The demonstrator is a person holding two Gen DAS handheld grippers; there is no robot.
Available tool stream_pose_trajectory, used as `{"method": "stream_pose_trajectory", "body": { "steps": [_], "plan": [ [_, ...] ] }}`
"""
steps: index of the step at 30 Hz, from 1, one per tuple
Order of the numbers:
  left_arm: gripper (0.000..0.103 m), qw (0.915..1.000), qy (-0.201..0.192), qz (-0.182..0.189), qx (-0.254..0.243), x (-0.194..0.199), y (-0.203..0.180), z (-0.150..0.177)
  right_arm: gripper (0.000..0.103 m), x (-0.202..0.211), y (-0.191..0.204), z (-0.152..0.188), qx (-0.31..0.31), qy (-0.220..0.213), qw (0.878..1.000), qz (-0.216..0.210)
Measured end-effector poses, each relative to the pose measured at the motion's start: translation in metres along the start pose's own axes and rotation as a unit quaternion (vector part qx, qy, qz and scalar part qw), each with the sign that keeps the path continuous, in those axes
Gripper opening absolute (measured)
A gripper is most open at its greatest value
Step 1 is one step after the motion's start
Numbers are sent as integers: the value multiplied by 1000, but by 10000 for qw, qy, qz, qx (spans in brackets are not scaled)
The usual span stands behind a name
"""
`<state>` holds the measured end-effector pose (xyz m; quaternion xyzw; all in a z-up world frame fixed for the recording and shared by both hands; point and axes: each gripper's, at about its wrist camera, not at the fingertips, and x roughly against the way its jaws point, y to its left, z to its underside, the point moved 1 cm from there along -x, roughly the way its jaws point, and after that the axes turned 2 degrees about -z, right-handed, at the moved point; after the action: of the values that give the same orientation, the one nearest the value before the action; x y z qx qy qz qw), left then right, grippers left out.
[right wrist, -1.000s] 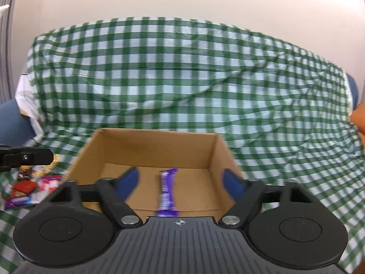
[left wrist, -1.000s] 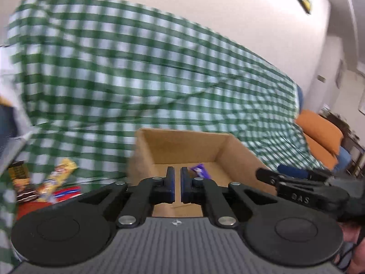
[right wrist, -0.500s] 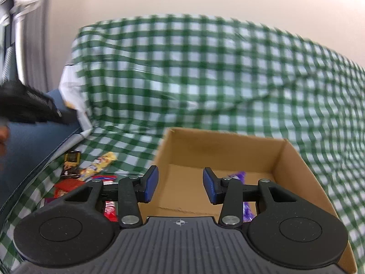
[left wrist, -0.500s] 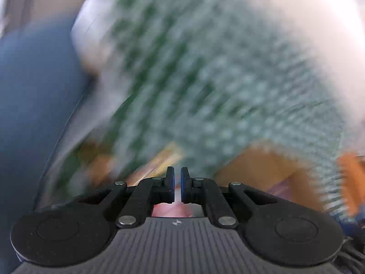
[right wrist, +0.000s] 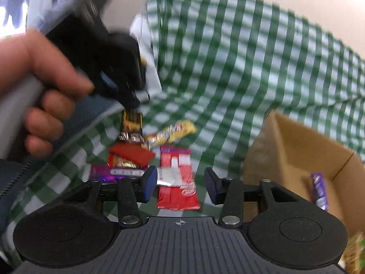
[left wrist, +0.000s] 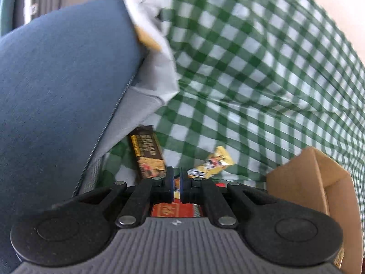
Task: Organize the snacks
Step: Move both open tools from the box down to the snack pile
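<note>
A pile of snack packets lies on the green checked cloth (right wrist: 228, 80). In the right wrist view I see a red-and-white wafer packet (right wrist: 178, 178), a yellow bar (right wrist: 171, 134), a dark brown-gold bar (right wrist: 131, 127), a red packet (right wrist: 130, 157) and a purple bar (right wrist: 107, 173). My right gripper (right wrist: 180, 186) is open, just above the red-and-white packet. The cardboard box (right wrist: 296, 159) at right holds a purple bar (right wrist: 319, 191). My left gripper (left wrist: 176, 183) is shut and empty over the pile, near the brown-gold bar (left wrist: 147, 153) and yellow bar (left wrist: 214, 162); it also shows in the right wrist view (right wrist: 132, 105).
A blue cushion (left wrist: 57, 91) with a white bag (left wrist: 155, 68) rises left of the snacks. The box corner (left wrist: 303, 182) stands right of the left gripper. The hand holding the left gripper (right wrist: 34, 86) fills the left of the right wrist view.
Both grippers have swung left from the box to the snack pile. The right gripper narrowed and then widened again. The left gripper stayed shut.
</note>
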<state>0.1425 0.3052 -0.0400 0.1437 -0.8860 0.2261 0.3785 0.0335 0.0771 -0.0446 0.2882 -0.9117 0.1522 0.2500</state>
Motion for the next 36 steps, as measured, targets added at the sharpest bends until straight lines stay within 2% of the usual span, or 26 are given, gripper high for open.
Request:
{"method": "stream_pose_trajectory", "body": {
  "steps": [4,6,8,15,17,21,23,24,25,26,30,34,36],
  "plan": [
    [8,9988,181,-58,447,-11,18,-2,72,-45,1,5,-220,478,9984,223],
    [16,9980,227,-99,585,-18,23,-3,74,-63,-3,12,-369,734,9964,193],
    [32,9975,253,-133,647,-25,24,-6,79,-75,-3,14,-436,877,9949,219],
    [47,9960,483,-592,470,-59,12,-14,86,-97,-4,17,-427,1021,9937,159],
    [57,9952,531,-754,314,-69,4,-13,85,-101,-9,18,-548,1048,9929,89],
    [61,9922,557,-1103,-178,-84,-13,-9,77,-104,-14,18,-632,1052,9923,-135],
    [61,9899,602,-1240,-330,-89,-14,-7,69,-104,-16,18,-654,1044,9920,-260],
    [60,9890,634,-1290,-338,-90,-12,-6,67,-104,-16,18,-665,1035,9918,-336],
    [53,9888,641,-1311,-300,-90,-9,-6,61,-104,-16,18,-677,1026,9916,-410],
    [43,9890,646,-1306,-248,-90,-6,-6,59,-103,-15,18,-663,1010,9917,-444],
    [42,9903,587,-1257,-81,-80,3,-8,48,-97,-12,18,-578,898,9931,-488],
    [41,9917,560,-1154,-56,-65,1,-8,29,-85,-12,15,-526,747,9948,-446],
    [41,9923,536,-1109,-110,-52,-2,-4,25,-79,-14,13,-548,763,9944,-476]
  ]
}}
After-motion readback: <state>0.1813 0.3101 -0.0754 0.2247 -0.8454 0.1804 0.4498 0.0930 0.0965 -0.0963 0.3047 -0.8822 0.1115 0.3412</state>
